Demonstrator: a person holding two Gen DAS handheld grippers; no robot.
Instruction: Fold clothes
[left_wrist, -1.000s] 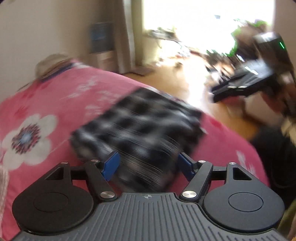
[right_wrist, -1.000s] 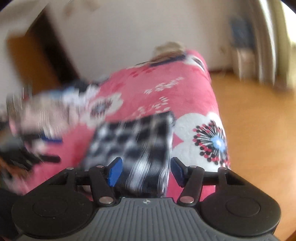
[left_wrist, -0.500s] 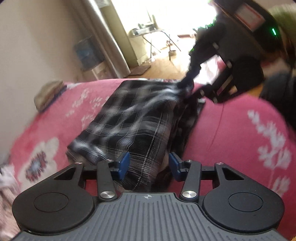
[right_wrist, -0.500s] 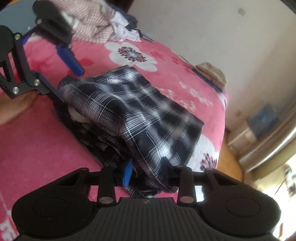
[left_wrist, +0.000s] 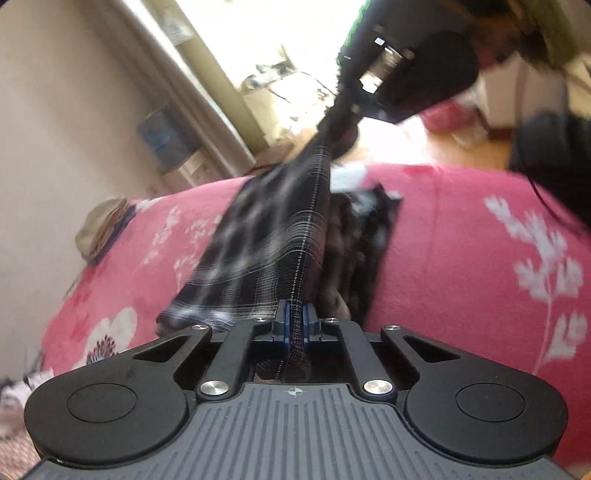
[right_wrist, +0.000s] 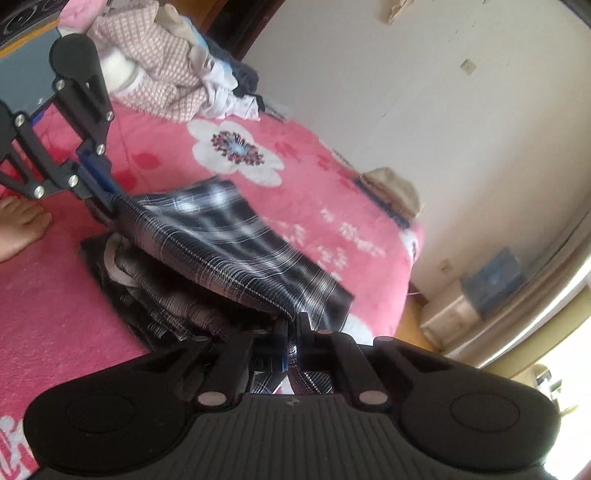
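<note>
Two handheld black grippers each pinch the same black-and-white plaid garment (left_wrist: 273, 236), which lies on a bright pink fleece blanket printed with white flowers (left_wrist: 461, 258). Seen from the left wrist, the left gripper (left_wrist: 294, 322) has just closed its blue-padded fingers (left_wrist: 282, 323), and they now clamp a fold of the plaid cloth between them at its near edge. From there the upper layer of the garment stretches taut, rising away to the far side, where the right gripper (left_wrist: 338, 127) holds its other end lifted off the blanket; that part is blurred. Under the raised layer, darker crumpled folds of the same garment rest on the blanket.

From the right wrist, the right gripper (right_wrist: 293, 334) has likewise just closed, its fingers pressed onto the garment's near edge (right_wrist: 236, 251) with cloth bunched between them. Across the cloth, the left gripper (right_wrist: 110, 197) grips the opposite corner at upper left. Bare toes of a person's foot (right_wrist: 20, 225) rest on the blanket at the left edge, close to that gripper.

Farther back on the blanket lies a heap of unfolded clothes, pink-checked and white (right_wrist: 173, 77). A tan woven hat with a dark band (right_wrist: 395, 192) sits near the blanket's far edge, beside a cream wall (right_wrist: 424, 92).
</note>
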